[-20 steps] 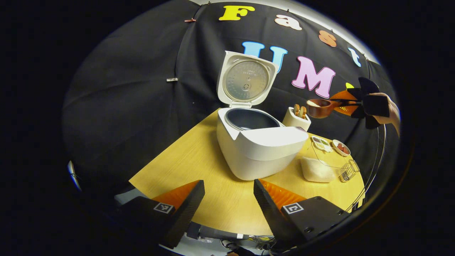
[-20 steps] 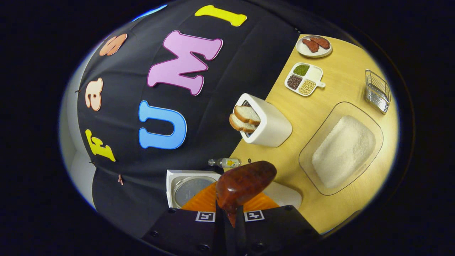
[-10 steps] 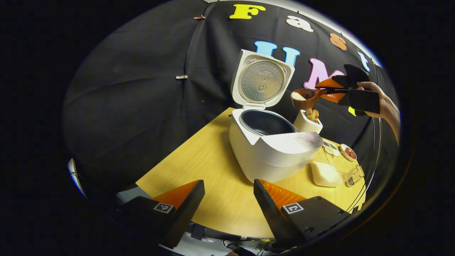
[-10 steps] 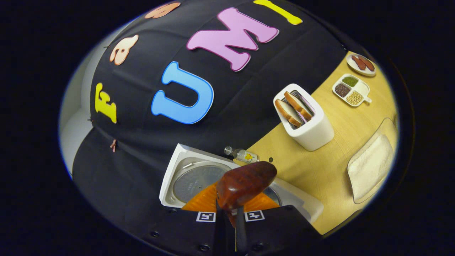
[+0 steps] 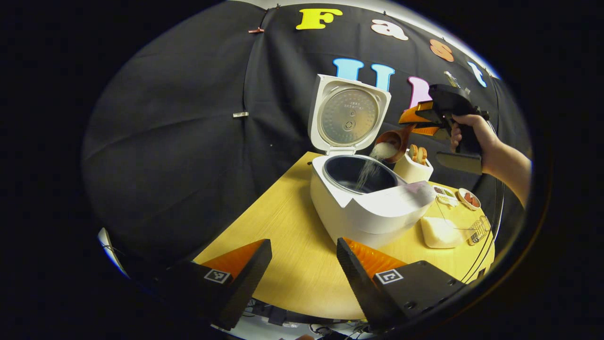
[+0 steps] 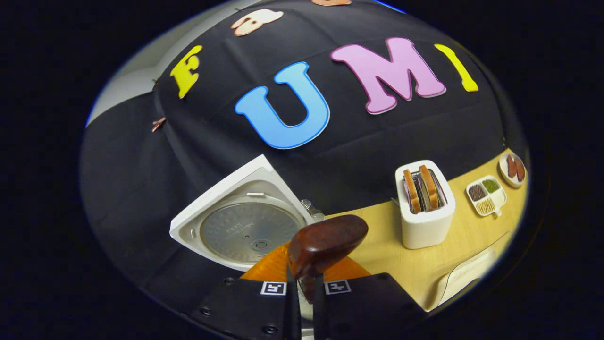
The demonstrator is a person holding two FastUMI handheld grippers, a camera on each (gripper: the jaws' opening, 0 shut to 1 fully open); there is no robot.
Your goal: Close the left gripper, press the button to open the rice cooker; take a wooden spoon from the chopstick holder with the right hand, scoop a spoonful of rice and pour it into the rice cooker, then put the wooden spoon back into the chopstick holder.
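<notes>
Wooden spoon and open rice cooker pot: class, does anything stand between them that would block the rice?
Nothing visible does. The brown wooden spoon, held by the right gripper, tips above the white rice cooker; its lid stands upright behind, and rice falls straight into the dark pot.

Staged kitchen booth: black cloth wall (image 5: pixel 179 132), wooden table (image 5: pixel 283 236) with rice cooker (image 5: pixel 363 208), toaster (image 6: pixel 424 208).
</notes>
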